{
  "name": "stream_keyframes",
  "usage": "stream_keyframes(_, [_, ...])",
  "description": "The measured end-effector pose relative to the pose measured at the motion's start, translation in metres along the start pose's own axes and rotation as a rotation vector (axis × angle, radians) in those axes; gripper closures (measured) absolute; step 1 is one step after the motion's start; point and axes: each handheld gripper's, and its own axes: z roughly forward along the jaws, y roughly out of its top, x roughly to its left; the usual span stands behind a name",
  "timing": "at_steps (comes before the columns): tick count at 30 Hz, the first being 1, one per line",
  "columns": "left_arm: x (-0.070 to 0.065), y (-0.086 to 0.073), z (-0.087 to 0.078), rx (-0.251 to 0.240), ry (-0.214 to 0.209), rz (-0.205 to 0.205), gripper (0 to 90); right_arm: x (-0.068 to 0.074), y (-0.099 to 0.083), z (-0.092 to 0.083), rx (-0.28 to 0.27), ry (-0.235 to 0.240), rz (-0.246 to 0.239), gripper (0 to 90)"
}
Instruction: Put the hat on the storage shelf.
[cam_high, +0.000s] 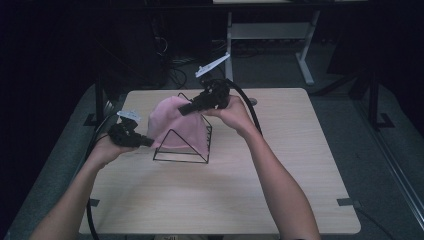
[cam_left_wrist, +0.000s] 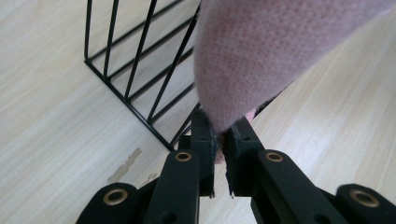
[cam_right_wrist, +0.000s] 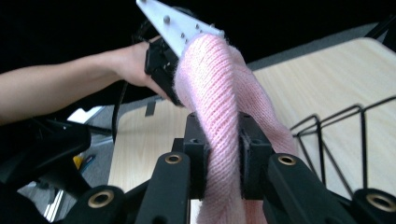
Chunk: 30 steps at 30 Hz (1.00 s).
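Draping the pink hat (cam_high: 175, 122) over the wire rack (cam_high: 182, 150) mid-table: left gripper (cam_high: 145, 141) pinches its 8 o'clock edge, right gripper (cam_high: 186, 108) clamps the 1 o'clock edge. Lower evenly, keeping the knit taut so it won't snag.

A: What does the room look like?

B: It is dim, nearly black along the far side and the left. A light wood-grain table (cam_high: 280, 190) with rounded corners stands on a grey carpeted floor (cam_high: 380, 165).

A: Any other furniture?

B: Behind it, a desk frame with white legs (cam_high: 304, 55) and a crossbar, with dark cables (cam_high: 175, 75) tangled on the floor beneath. Black stand legs (cam_high: 375, 107) rise at the right, and small dark tape strips (cam_high: 346, 202) mark the table's edge.
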Motion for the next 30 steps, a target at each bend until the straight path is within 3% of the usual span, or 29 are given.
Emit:
stream_keyframes(4, [0.002,-0.007,0.006,0.005,-0.006,-0.024,83.4,-0.001,-0.006,0.008,0.026,0.007,0.009,76.0])
stream_keyframes(14, [0.003,-0.015,0.021,0.058,0.014,-0.006,83.3,-0.006,-0.019,0.022,0.061,0.022,0.018,74.7])
stream_keyframes(19, [0.004,-0.019,0.027,0.082,0.011,-0.001,83.3,-0.008,-0.024,0.023,0.075,0.019,0.047,67.7])
stream_keyframes(30, [0.007,-0.023,0.035,0.110,0.010,-0.011,83.7,-0.004,-0.023,0.027,0.084,0.016,0.018,68.0])
